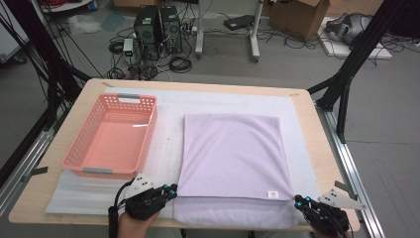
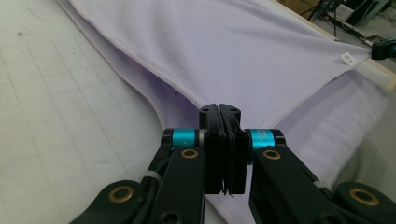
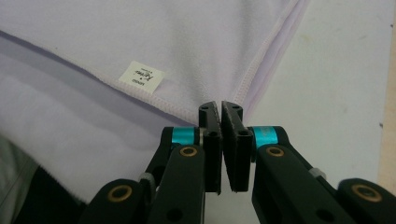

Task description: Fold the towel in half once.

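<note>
The towel (image 1: 233, 158) lies flat at the centre of the high view, lilac, one layer folded over another so that a strip of the lower layer juts out along the bottom edge. Its small white label (image 1: 272, 194) sits near the lower right corner of the top layer.

The left gripper (image 1: 171, 190), at the lower left of the towel, has its jaws pressed together on the near left corner of the top layer; in the left gripper view the hemmed corner (image 2: 205, 103) runs right into the closed tips. The right gripper (image 1: 300, 201), at the lower right, is likewise pinched shut on the right corner, the hem (image 3: 243, 91) meeting its tips just right of the label (image 3: 141, 75).

I judge this to be the grasp step of a fold: both near corners are taken, the cloth not yet lifted. The next move calls for raising both corners together, evenly, and carrying them toward the far edge without dragging the lower layer.

A pink basket (image 1: 79, 148) stands at the left, apart from the towel, on the white mat (image 1: 168, 144).
</note>
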`<state>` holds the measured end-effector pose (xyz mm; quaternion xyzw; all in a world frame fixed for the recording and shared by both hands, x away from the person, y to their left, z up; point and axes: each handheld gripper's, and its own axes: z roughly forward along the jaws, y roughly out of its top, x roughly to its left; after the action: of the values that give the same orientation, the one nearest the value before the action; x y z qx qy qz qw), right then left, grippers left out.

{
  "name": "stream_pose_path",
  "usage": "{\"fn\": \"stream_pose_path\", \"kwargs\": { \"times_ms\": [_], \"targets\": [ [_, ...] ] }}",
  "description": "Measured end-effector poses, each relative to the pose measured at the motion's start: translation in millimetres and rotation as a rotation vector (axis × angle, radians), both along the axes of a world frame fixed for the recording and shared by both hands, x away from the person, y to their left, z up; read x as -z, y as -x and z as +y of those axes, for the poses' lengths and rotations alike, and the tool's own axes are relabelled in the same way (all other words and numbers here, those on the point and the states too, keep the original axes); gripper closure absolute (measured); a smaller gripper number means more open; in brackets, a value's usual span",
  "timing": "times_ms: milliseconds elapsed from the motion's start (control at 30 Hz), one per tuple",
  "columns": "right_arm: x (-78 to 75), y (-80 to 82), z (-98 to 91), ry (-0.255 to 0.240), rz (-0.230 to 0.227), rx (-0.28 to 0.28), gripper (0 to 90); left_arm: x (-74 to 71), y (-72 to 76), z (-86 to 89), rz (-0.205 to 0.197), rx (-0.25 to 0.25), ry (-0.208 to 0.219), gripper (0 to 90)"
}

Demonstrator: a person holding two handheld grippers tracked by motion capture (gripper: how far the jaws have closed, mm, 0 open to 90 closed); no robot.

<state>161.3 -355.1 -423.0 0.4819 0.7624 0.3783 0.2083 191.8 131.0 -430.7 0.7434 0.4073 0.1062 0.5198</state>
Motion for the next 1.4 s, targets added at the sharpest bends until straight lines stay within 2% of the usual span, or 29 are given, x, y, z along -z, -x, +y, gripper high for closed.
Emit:
{"fn": "stream_pose_path", "kwargs": {
  "times_ms": [200, 533, 733, 867, 933, 967, 1000, 1033, 1100, 1133, 1167, 1300, 1400],
  "targets": [
    [1.7, 21.5, -1.0, -0.003, 0.018, -0.021, 87.2, 0.7, 15.9, 1.0, 0.0, 0.012, 0.004, 88.0],
    [0.8, 41.2, -0.6, -0.015, 0.017, -0.035, 87.2, 2.4, 36.4, 6.6, 0.016, 0.026, 0.014, 88.1],
    [-0.4, 53.3, -2.4, -0.027, 0.014, -0.042, 87.2, 5.5, 51.0, 8.6, 0.027, 0.04, 0.004, 88.1],
    [2.0, 59.7, -2.3, -0.011, 0.023, -0.049, 87.2, 10.7, 55.3, 6.6, 0.044, 0.059, -0.023, 88.1],
    [4.5, 59.6, -1.7, 0.002, 0.041, -0.051, 87.0, 14.4, 52.3, 4.3, 0.052, 0.066, -0.035, 87.5],
    [7.3, 57.4, -1.2, 0.009, 0.067, -0.049, 84.2, 15.2, 51.2, 3.9, 0.051, 0.059, -0.035, 85.0],
    [8.7, 56.1, -1.1, 0.012, 0.07, -0.045, 77.6, 15.6, 48.8, 3.9, 0.046, 0.037, -0.029, 75.9],
    [9.7, 54.8, -1.4, -0.001, 0.064, -0.026, 67.8, 15.2, 47.1, 4.3, 0.04, 0.033, -0.023, 65.9],
    [7.7, 53.0, -2.2, -0.021, 0.051, -0.007, 64.9, 12.3, 40.9, 5.3, 0.008, 0.011, -0.01, 60.8],
    [6.2, 51.5, -2.5, -0.024, 0.036, 0.0, 64.2, 12.3, 40.9, 5.3, 0.008, 0.011, -0.01, 58.8],
    [4.4, 49.5, -2.2, -0.027, 0.028, 0.01, 64.1, 9.3, 32.0, 5.7, -0.018, -0.002, 0.005, 58.8],
    [2.9, 39.2, -0.2, -0.027, 0.006, 0.032, 63.0, 5.0, 11.7, 4.6, -0.05, -0.009, 0.023, 61.0],
    [2.8, 30.3, 2.9, -0.019, -0.005, 0.028, 62.8, 0.1, -4.0, 2.6, -0.073, -0.008, 0.03, 64.6]
  ]
}}
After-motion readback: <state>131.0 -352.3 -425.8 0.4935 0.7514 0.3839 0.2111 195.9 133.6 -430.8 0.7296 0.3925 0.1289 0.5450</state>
